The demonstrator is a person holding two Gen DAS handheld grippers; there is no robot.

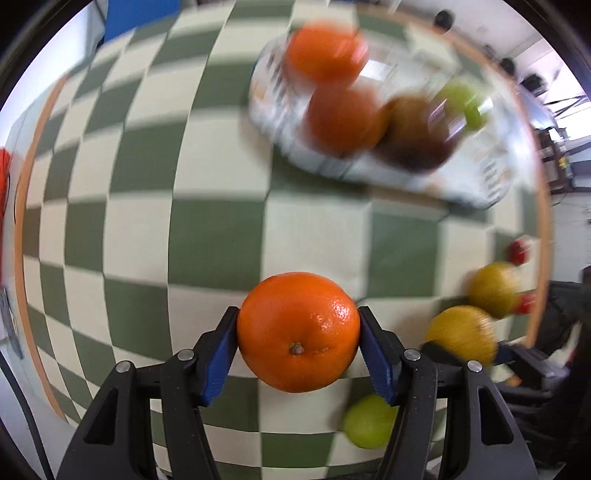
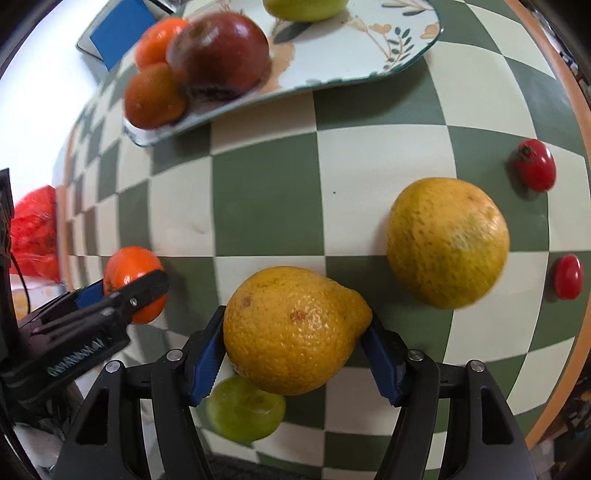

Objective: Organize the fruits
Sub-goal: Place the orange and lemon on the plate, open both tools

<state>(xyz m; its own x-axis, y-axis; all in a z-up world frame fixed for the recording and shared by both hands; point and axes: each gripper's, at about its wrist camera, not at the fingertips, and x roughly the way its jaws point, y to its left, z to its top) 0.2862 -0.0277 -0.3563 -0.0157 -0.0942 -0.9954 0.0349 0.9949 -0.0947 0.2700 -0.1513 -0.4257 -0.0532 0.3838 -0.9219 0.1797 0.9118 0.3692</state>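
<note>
My left gripper (image 1: 298, 332) is shut on an orange (image 1: 298, 331) above the green-and-cream checked cloth; it also shows in the right wrist view (image 2: 122, 291). My right gripper (image 2: 295, 332) is shut on a yellow lemon (image 2: 291, 328), seen in the left wrist view too (image 1: 461, 332). A floral plate (image 2: 354, 48) at the far side holds two oranges (image 2: 155, 96), a dark red apple (image 2: 218, 55) and a green fruit (image 2: 303, 7). The left wrist view shows the plate (image 1: 461, 177) blurred.
On the cloth lie a second yellow citrus (image 2: 447, 242), a green fruit (image 2: 243, 410) under my right gripper, and two cherry tomatoes (image 2: 535, 166) (image 2: 568, 277) near the right edge. A red bag (image 2: 33, 232) sits beyond the left edge of the table.
</note>
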